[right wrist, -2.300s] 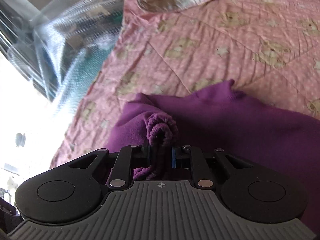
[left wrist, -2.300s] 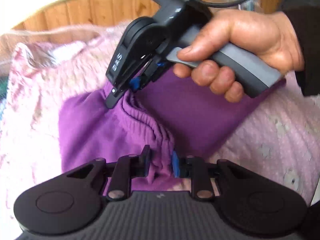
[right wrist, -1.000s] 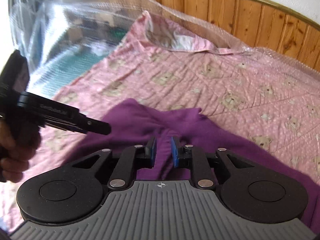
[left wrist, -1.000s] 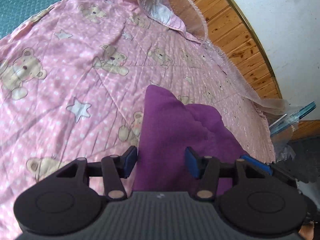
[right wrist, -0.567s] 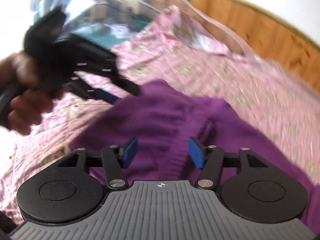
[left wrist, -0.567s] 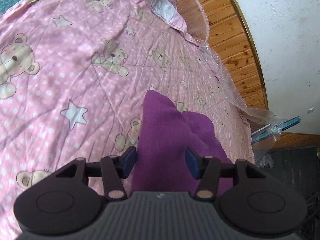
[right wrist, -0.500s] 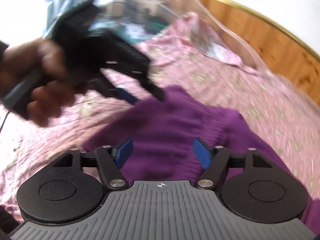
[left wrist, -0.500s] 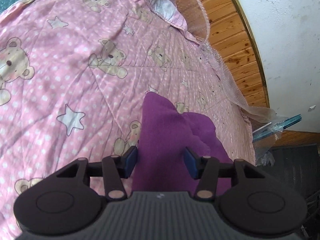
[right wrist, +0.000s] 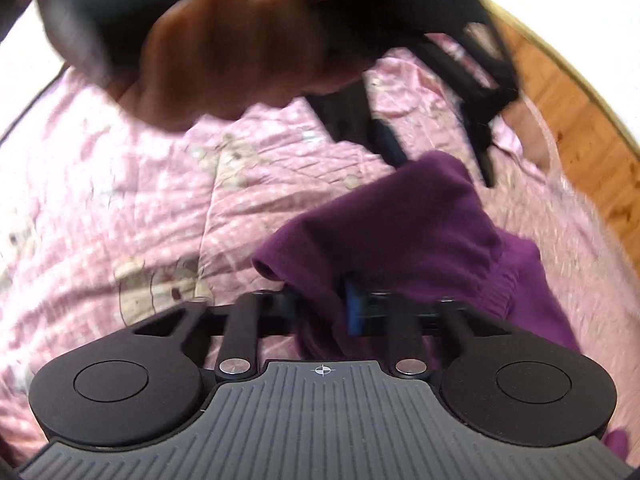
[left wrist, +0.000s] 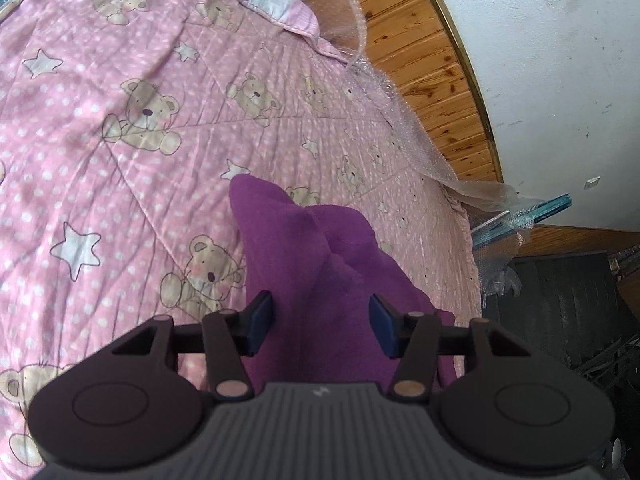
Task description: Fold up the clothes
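Note:
A purple knit garment [left wrist: 304, 248] lies bunched on the pink teddy-bear quilt [left wrist: 120, 128]. My left gripper [left wrist: 322, 326] hovers open just over it, blue pads wide apart and nothing between them. In the blurred right wrist view, my right gripper [right wrist: 320, 310] is shut on a fold of the purple garment [right wrist: 400, 232], and the cloth drapes over its left finger. Above it, a hand [right wrist: 240, 40] holds the left gripper [right wrist: 440, 168], whose fingers point down at the garment's far edge.
A wooden headboard [left wrist: 420, 60] draped with bubble wrap [left wrist: 360, 52] runs along the quilt's far side, below a white wall. Beyond the bed's right edge stand a dark slatted object [left wrist: 560, 300] and a teal item in plastic [left wrist: 540, 208].
My right gripper went from wide open to shut on a fold of the garment. The hand with the left gripper now looms much closer above it. The left gripper stays open.

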A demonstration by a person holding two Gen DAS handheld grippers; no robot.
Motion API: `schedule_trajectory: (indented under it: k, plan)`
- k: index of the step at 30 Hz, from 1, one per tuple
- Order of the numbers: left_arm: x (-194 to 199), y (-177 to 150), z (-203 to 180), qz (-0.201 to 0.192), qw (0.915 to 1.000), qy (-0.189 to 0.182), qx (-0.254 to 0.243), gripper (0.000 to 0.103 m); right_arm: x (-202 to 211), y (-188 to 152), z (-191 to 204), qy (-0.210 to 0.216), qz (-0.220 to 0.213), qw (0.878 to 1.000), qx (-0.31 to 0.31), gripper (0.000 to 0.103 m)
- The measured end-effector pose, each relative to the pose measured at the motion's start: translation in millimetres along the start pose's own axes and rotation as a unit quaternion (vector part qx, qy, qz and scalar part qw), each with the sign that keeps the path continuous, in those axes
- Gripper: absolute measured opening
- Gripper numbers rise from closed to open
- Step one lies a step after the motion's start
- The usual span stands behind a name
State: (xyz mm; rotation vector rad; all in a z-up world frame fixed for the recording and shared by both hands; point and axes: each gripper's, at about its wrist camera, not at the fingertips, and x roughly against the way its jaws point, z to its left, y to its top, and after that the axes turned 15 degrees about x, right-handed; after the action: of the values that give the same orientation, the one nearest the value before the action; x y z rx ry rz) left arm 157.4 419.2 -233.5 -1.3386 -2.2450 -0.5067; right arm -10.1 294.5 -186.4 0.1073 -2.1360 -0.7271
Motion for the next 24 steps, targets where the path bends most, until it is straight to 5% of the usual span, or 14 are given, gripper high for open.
schedule_trajectory:
  k: [3, 6, 9, 11, 15, 18, 24]
  plan:
    - [1.0, -8.4, 1.2, -0.007, 1.0, 0.006, 0.0, 0.063, 18.1, -5.5, -15.0, -0.006, -0.02, 0.999, -0.032, 0.009]
    - [2.0, -16.8, 2.3, -0.014, 0.9998, 0.013, 0.0, 0.062, 29.8, -9.4, -22.3, -0.002, -0.035, 0.998, -0.048, 0.009]
    - [3.0, -25.2, 3.5, -0.022, 0.9996, 0.019, 0.0, 0.01, 24.3, -12.6, -26.4, 0.037, -0.043, 0.996, -0.065, 0.015]
    - [3.6, -30.8, 4.3, -0.027, 0.9994, 0.023, 0.0, 0.01, 19.1, -22.2, -40.3, 0.075, -0.057, 0.99, -0.109, 0.032]
    - [13.8, -40.5, -15.3, -0.042, 0.9983, 0.026, -0.031, 0.009, 10.8, -47.1, -84.7, 0.063, -0.048, 0.983, -0.164, 0.032]
    - [15.0, -50.2, -35.2, -0.048, 0.9965, 0.034, -0.059, 0.009, 4.5, -65.8, -118.0, 0.054, -0.042, 0.976, -0.205, 0.019]
    - [10.2, -66.9, -69.1, -0.062, 0.994, 0.043, -0.079, 0.009, -10.4, -102.2, -180.5, 0.039, -0.025, 0.96, -0.277, 0.013]
